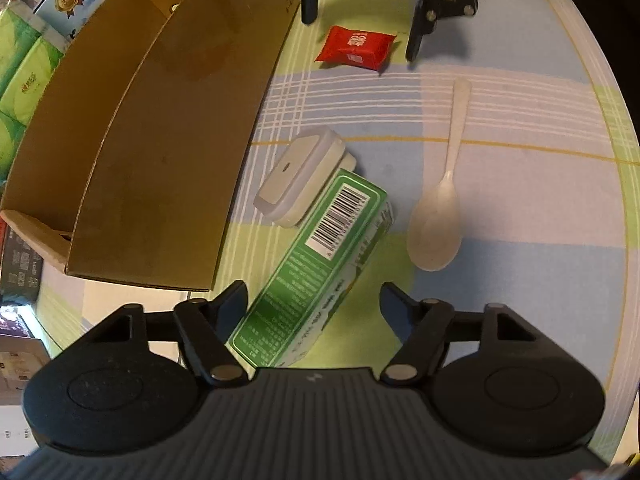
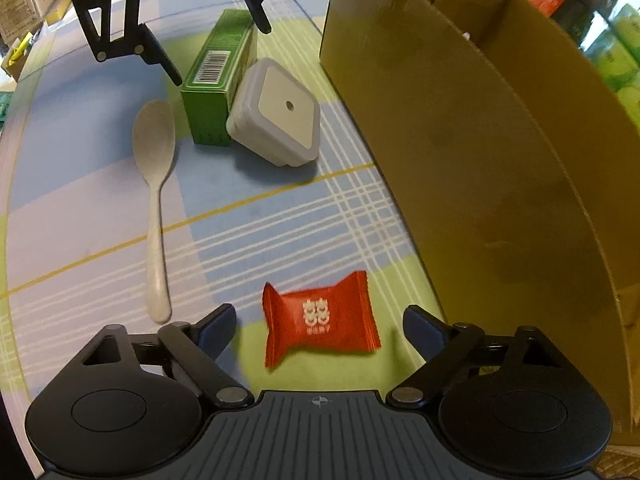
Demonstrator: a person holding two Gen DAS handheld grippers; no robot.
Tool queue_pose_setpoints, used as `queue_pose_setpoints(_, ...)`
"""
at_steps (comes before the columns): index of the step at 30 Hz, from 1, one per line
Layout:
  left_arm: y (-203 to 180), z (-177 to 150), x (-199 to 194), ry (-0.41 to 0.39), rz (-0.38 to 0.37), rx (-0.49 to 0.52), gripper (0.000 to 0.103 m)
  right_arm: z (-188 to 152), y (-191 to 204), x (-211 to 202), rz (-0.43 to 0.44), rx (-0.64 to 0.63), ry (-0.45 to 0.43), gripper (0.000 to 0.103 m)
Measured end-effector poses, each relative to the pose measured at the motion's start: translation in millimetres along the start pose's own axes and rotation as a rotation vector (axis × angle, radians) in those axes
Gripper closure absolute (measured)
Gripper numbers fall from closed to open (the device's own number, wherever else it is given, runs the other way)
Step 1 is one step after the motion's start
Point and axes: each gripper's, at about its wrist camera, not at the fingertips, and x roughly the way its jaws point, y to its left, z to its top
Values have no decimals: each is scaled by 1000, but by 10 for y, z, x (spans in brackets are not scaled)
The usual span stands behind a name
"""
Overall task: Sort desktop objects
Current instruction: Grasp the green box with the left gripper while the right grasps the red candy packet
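Left view: my left gripper [image 1: 314, 300] has jaws spread, straddling the near end of the green box [image 1: 316, 264] at lower centre. Box's long axis runs up-right, roughly along my reach, far end resting against the white case [image 1: 302, 174]. Spoon [image 1: 440, 196] right of it, carton [image 1: 160, 128] upper left.

Right view: my right gripper [image 2: 320, 326] has jaws spread, the red packet [image 2: 320, 318] flat on the tabletop [image 2: 280, 220] between the tips, long axis across the gap. Carton wall fills the right. I judge each arm is already lined up on its own item; closing comes next.
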Motion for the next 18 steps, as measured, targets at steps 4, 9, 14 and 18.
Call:
queue_pose_setpoints(4,56,22,39,-16,-21,-24,38,61,-57,100,42,11,55,26)
queue_pose_setpoints(9,60,37,110,-6,-47,-27,43,75,-158,87,98,86,50,49)
queue_pose_setpoints(14,60,53,111,6,-58,-78,62,24,-162,46,103,162,45,58)
queue_pose_setpoints(18,-55,11,74,32,-53,-131,73,-71,-62,-43,72,245,32,61)
